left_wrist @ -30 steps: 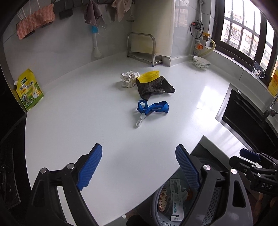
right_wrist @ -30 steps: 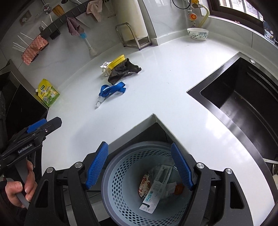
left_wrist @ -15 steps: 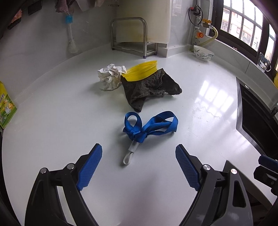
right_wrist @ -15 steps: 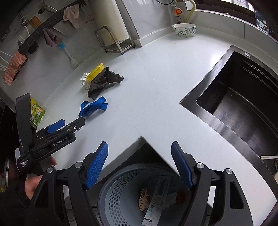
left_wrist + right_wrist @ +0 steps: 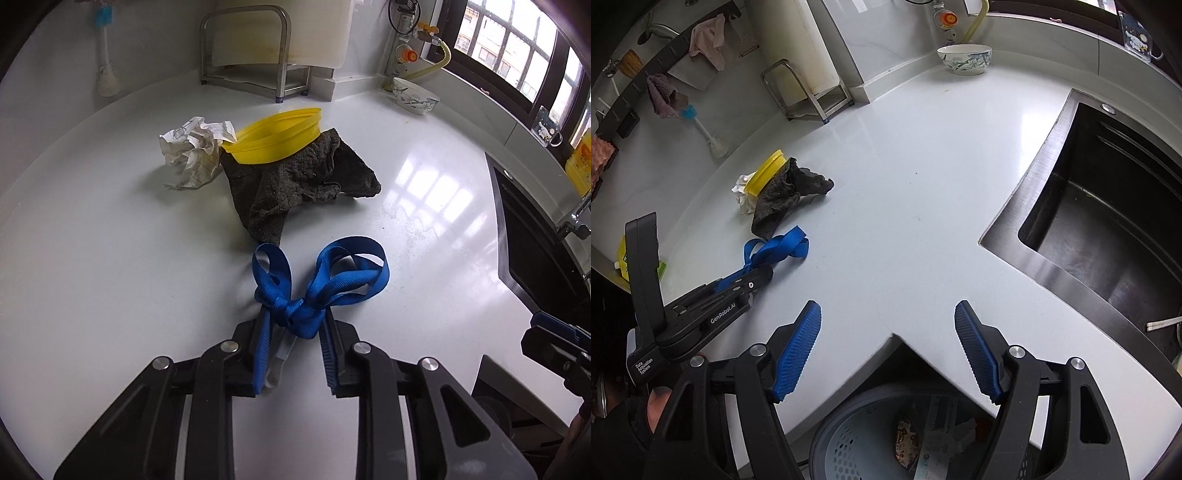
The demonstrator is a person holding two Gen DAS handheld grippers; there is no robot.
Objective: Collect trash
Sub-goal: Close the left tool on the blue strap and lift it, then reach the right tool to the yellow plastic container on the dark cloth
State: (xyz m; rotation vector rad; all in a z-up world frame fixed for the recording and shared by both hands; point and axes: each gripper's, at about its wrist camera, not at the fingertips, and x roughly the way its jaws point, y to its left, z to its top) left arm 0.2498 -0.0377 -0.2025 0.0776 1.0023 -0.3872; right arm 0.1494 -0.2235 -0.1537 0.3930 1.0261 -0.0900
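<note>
L claw (image 5: 291,343) closing on blue lanyard (image 5: 317,284); knot and clip end are seen btwn the jaws, pads nearly together, strap apparently pinched. Loops lie on white counter (image 5: 110,240), mid-surface, just in front of dark rag (image 5: 295,184), yellow lid (image 5: 277,136) and crumpled paper (image 5: 190,151). R claw (image 5: 888,350) is held wide open, empty, over the counter's notched near edge above grey bin (image 5: 857,439), which holds wrappers.

Step judged: pick-up of lanyard, grip being set. Next: grip to be confirmed, strap lifted clear w/o dragging the rag, carried to near edge, released over bin. Rag, lid, paper left uncollected.
</note>
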